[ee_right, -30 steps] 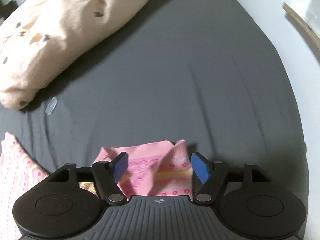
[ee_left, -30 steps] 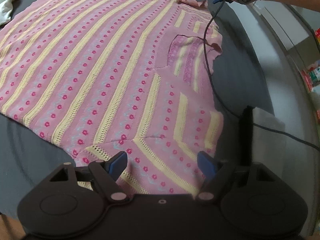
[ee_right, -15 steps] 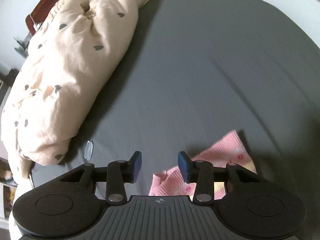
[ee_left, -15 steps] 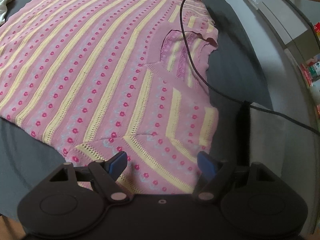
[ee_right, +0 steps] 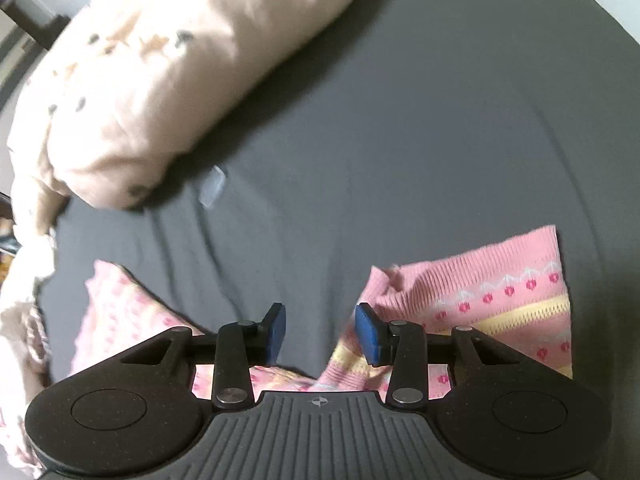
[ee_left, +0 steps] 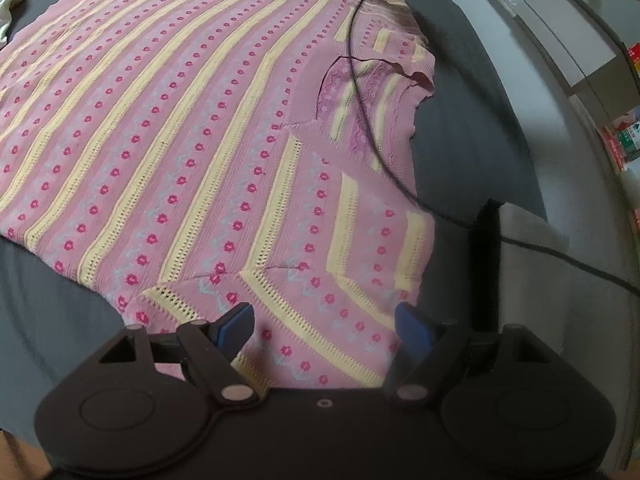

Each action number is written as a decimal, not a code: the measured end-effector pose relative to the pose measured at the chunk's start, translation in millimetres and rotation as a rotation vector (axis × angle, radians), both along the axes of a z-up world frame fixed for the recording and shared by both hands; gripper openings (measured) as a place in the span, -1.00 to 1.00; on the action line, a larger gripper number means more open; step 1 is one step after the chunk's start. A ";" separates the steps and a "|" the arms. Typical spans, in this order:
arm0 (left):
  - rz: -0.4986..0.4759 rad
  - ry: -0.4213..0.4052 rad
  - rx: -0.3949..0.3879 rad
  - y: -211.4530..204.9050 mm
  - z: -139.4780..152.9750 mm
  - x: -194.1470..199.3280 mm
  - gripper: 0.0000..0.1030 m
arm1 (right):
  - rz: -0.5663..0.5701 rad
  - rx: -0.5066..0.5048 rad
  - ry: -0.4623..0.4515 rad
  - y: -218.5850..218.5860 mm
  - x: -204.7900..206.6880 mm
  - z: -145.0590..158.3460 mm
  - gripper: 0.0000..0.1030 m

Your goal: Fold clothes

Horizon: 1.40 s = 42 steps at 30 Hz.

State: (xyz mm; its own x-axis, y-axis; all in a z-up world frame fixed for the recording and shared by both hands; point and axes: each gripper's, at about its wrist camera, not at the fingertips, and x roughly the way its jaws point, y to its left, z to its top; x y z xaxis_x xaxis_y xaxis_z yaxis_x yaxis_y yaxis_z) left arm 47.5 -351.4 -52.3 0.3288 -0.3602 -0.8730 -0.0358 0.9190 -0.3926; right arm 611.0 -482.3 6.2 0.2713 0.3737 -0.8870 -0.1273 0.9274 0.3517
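Lying spread flat on the dark grey bed sheet (ee_left: 480, 128), the pink striped knit top (ee_left: 192, 128) looks light, soft and floppy w/ open lacework stripes, so it should drape and stretch if lifted by one point; prob. best pinched at hem corners or sleeve edges, both sides at once. Left gripper (ee_left: 324, 324) hangs just over the top's near edge, jaws wide apart, pads clear of the knit, nothing gripped. Right gripper (ee_right: 320, 328) sits at the top's far side, jaws about half apart w/ only bare sheet in the gap; a sleeve or corner of the top (ee_right: 480, 300) lies just beside its right finger, not pinched. A black cable (ee_left: 360, 92) trails across the top. Beyond the top lies a beige duvet (ee_right: 160, 60).
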 end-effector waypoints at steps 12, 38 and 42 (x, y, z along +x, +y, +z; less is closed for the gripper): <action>0.012 0.002 -0.002 6.3 -0.9 1.1 0.49 | -0.191 -0.035 0.063 -30.2 4.1 -29.8 -0.59; 0.024 -0.029 0.038 24.2 10.7 -1.1 0.51 | -0.045 0.306 -0.021 -32.4 -33.5 5.8 -0.83; 0.013 -0.052 0.069 36.0 20.2 0.1 0.56 | 0.074 0.495 -0.002 -57.0 -117.1 33.7 -0.81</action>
